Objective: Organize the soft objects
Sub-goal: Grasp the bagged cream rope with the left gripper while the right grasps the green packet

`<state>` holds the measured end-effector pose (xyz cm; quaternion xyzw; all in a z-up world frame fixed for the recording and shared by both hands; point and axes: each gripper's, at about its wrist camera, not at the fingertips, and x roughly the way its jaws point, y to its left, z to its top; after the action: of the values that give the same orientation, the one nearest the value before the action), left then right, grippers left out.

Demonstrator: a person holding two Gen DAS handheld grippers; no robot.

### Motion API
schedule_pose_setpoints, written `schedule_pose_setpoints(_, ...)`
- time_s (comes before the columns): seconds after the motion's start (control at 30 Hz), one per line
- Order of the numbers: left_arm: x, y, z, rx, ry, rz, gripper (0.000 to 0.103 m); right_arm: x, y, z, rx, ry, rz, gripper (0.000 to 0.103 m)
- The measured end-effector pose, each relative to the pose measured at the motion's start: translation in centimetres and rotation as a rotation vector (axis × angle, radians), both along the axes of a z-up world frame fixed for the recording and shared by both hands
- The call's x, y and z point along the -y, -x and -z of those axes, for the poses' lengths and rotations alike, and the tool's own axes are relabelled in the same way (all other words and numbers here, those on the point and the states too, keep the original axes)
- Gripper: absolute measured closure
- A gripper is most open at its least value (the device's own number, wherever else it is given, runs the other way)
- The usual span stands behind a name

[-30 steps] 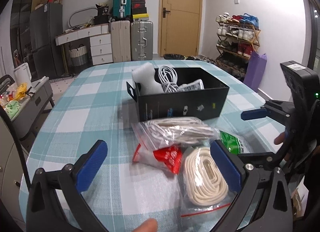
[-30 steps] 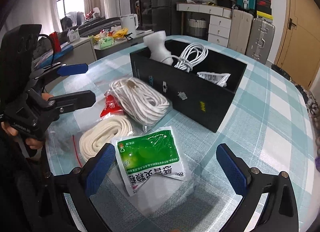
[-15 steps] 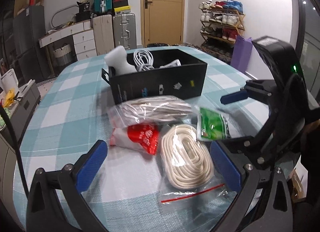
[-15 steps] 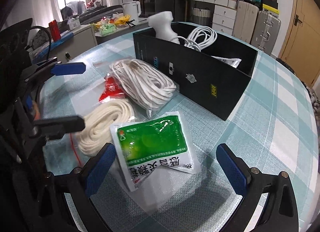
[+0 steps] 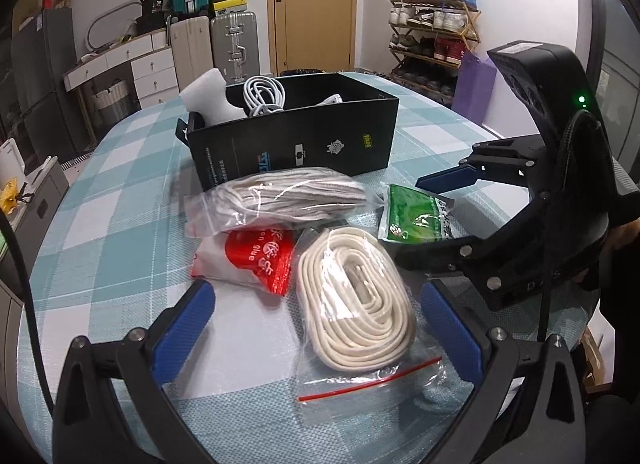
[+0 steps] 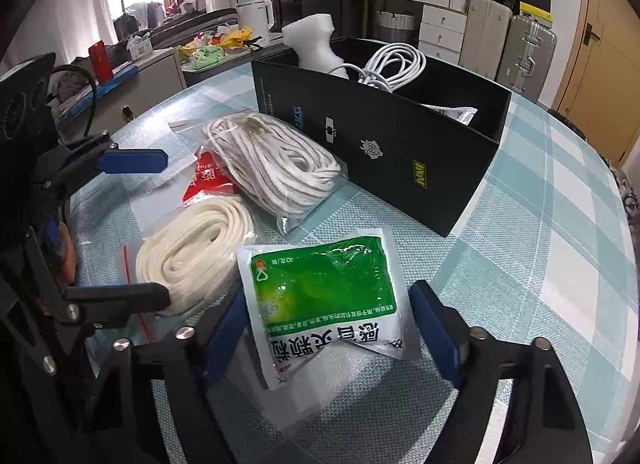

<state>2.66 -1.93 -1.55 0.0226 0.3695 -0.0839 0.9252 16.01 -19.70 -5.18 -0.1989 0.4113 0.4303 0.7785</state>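
Observation:
A green and white pouch (image 6: 324, 300) lies between the fingers of my right gripper (image 6: 332, 328), which is open around it; the pouch also shows in the left wrist view (image 5: 416, 213). My left gripper (image 5: 320, 324) is open around a bagged cream rope coil (image 5: 356, 300). Beside it lie a red and white pouch (image 5: 252, 260) and a bagged grey-white cord bundle (image 5: 280, 197). Behind them stands an open black box (image 5: 296, 143) that holds white foam (image 5: 208, 99), a white cable (image 5: 266, 93) and a small packet.
The round table has a teal checked cloth (image 5: 120, 199). Suitcases (image 5: 232, 43), a drawer unit and a shoe rack (image 5: 432, 39) stand far behind. A cabinet with clutter (image 6: 168, 59) stands to the table's left side.
Both grippers have moved in toward the items. My right gripper's fingers have narrowed around the green pouch. My left gripper now straddles the cream rope coil.

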Motion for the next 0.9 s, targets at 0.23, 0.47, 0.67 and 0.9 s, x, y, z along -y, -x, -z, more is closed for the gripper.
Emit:
schedule_pose_setpoints(0.23, 0.4, -0.4, 0.2, -0.034, -0.003, 0.015, 0.0, 0.4, 0.2, -0.1, -0.006, -0.011, -0.013, 0.044)
schedule_pose_setpoints(0.47, 1.1, -0.5, 0.6, -0.061, -0.008, 0.044, 0.005, 0.5, 0.2, -0.1, -0.007, -0.011, -0.008, 0.044)
schedule_pose_setpoints(0.67, 1.8, -0.5, 0.9, -0.077, -0.029, 0.083, 0.038, 0.2, 0.2, -0.1, -0.007, -0.01, -0.004, 0.044)
schedule_pose_setpoints(0.9, 2.2, -0.1, 0.6, -0.072, -0.021, 0.123, 0.06, 0.3, 0.3, -0.1, -0.003, -0.01, 0.001, 0.045)
